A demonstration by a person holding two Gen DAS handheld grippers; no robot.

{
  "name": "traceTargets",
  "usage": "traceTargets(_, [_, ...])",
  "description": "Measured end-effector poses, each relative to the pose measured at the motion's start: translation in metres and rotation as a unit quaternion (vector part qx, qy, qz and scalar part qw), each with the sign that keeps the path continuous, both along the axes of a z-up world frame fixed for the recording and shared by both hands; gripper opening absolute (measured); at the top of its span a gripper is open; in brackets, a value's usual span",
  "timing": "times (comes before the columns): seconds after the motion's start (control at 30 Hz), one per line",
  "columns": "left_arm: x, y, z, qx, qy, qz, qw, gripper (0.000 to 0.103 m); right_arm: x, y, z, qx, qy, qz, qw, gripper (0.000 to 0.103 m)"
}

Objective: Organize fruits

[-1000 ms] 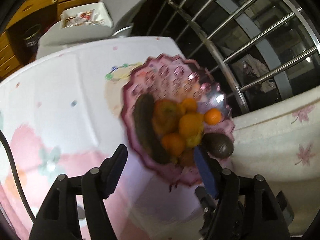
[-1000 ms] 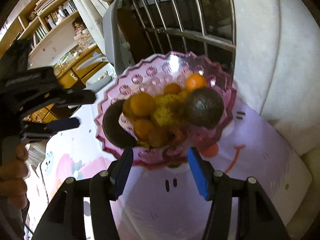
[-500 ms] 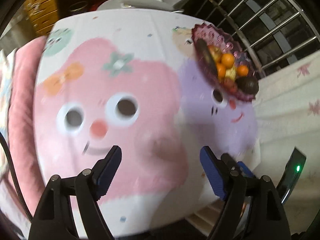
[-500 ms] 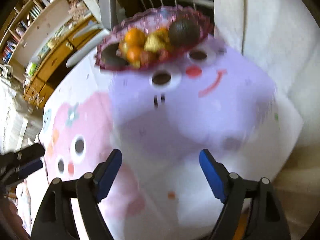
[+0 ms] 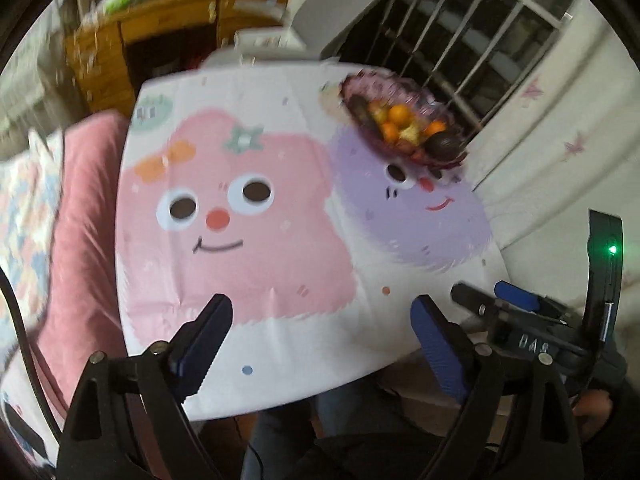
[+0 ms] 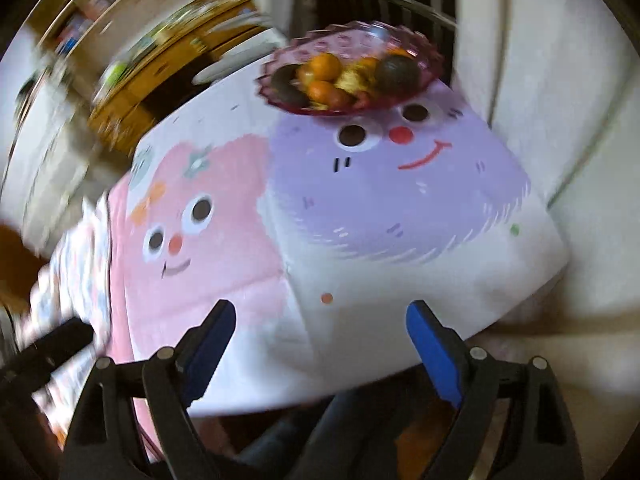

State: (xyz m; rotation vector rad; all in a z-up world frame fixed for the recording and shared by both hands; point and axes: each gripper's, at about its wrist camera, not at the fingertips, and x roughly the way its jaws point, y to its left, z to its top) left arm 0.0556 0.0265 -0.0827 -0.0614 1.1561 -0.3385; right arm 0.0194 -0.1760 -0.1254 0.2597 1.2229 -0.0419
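A pink glass bowl [image 5: 436,106] [image 6: 428,62] stands at the far right corner of the table, holding oranges [image 5: 399,113] [image 6: 326,65], a dark avocado [image 5: 443,144] [image 6: 397,72] and other fruit. My left gripper [image 5: 322,320] is open and empty, pulled back over the table's near edge. My right gripper [image 6: 320,326] is open and empty, also back over the near edge; it shows at the right of the left wrist view [image 5: 516,300].
The table wears a white cloth [image 5: 280,336] with a pink and a purple cartoon face. A pink cushion [image 5: 84,216] lies to the left. Window bars [image 5: 480,20] and white curtains stand behind the bowl. Wooden shelves [image 6: 168,60] are at far left.
Both grippers have drawn back from the bowl to the table's near edge and stayed open. The bowl now looks small and far away.
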Motion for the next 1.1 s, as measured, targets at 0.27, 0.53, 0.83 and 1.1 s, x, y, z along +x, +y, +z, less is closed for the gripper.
traceTargets(0.27, [-0.024,-0.028,0.036,0.018,0.000,0.011,0.9998,0.090,-0.030,0.004,0.053,0.011,0.001,0.118,0.993,0.089])
traceTargets(0.53, [-0.046,-0.042,0.078,0.034,-0.047,0.069,0.9959,0.102,-0.051,-0.009,0.108,0.024,-0.024,0.139,0.990,0.091])
traceTargets(0.83, [-0.063,-0.054,0.077,0.051,-0.060,0.156,0.9846,0.102,-0.047,-0.032,0.128,0.010,-0.089,0.146,0.985,0.103])
traceTargets(1.1, [-0.075,-0.070,0.066,0.068,-0.050,0.192,0.9778,0.102,-0.042,-0.048,0.113,0.014,-0.072,0.171,0.983,0.103])
